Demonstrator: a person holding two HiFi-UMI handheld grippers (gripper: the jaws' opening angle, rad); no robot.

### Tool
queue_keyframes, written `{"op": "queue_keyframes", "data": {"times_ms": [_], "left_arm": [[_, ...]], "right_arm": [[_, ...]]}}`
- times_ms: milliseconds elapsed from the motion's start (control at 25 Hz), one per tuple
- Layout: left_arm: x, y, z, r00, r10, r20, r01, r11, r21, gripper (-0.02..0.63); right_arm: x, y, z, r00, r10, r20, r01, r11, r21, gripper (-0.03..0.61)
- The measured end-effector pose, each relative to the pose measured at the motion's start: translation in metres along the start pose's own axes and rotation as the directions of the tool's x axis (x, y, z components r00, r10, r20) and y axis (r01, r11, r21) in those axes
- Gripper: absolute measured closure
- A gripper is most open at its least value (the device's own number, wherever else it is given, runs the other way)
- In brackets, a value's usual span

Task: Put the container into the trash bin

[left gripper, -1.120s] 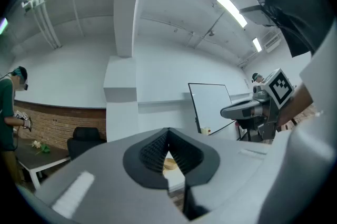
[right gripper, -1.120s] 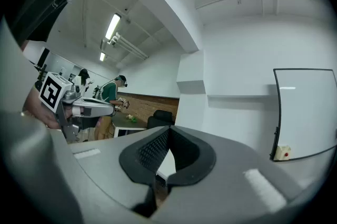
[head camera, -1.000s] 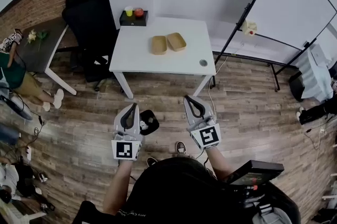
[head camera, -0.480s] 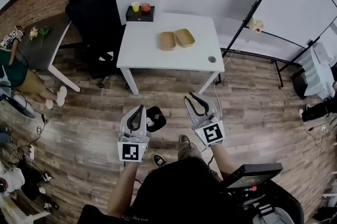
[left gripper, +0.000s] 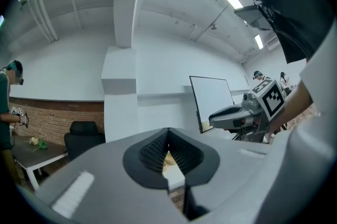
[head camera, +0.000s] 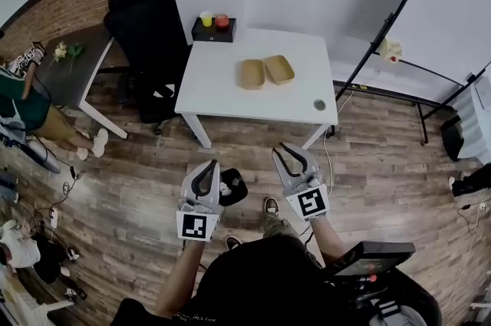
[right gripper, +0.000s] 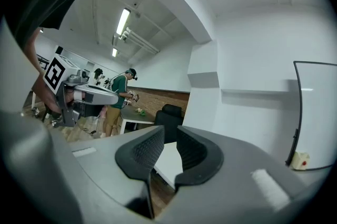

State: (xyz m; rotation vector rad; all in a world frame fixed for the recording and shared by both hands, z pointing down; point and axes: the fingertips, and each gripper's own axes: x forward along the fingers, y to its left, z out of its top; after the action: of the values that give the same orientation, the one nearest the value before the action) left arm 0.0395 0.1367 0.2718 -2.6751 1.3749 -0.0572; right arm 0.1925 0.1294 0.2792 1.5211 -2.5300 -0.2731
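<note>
The person holds both claws out level above the wooden floor (head camera: 383,163). The left claw (head camera: 207,167) is closed: in the left gripper view its two tips meet, a small hollow stays between the ribbed pads, and nothing is gripped there. The right claw (head camera: 286,152) is partly open. In the right gripper view a narrow gap runs between its pads, and nothing stands in this gap.

Ahead of both claws, well apart from them, stands a white table (head camera: 230,90). On it lie a tan container (head camera: 252,74) and a second tan container (head camera: 279,69), side by side and touching or almost touching. They lie about in the middle between the lines of the two claws. Neither claw touches them. Through the hollow of the left claw, a small piece of the table and of a tan container shows far ahead.

Just beside the left claw, on its right side and lower on the floor, is a black bin (head camera: 234,190) with something white inside. It sits between the two claws, nearer to the left one.

On the far left corner of the table is a black box (head camera: 213,30) with a yellow cup and a red thing on top. A black chair (head camera: 149,33) stands ahead and left of the left claw, and a whiteboard (head camera: 453,25) ahead and right of the right claw.
</note>
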Motion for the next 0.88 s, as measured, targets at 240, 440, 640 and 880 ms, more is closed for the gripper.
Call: {"op": "queue_keyframes", "data": {"times_ms": [240, 440, 640, 880], "left_arm": [[0.063, -0.018, -0.005, 0.999, 0.033, -0.043, -0.032, 0.999, 0.004, 0.623], [0.093, -0.023, -0.015, 0.992, 0.099, -0.080, -0.101, 0.995, -0.017, 0.623], [0.105, -0.008, -0.024, 0.987, 0.125, -0.100, -0.128, 0.991, -0.024, 0.623], [0.116, 0.025, -0.018, 0.995, 0.092, -0.043, -0.094, 0.995, -0.034, 0.623]], "right_arm": [[0.019, -0.061, -0.024, 0.998, 0.058, -0.009, -0.058, 0.998, 0.019, 0.502], [0.036, -0.097, -0.043, 0.990, 0.139, 0.000, -0.139, 0.990, 0.034, 0.503], [0.057, -0.108, -0.049, 0.989, 0.151, -0.005, -0.151, 0.988, 0.022, 0.502], [0.086, -0.093, -0.038, 0.993, 0.114, -0.014, -0.113, 0.993, 0.017, 0.502]]}}
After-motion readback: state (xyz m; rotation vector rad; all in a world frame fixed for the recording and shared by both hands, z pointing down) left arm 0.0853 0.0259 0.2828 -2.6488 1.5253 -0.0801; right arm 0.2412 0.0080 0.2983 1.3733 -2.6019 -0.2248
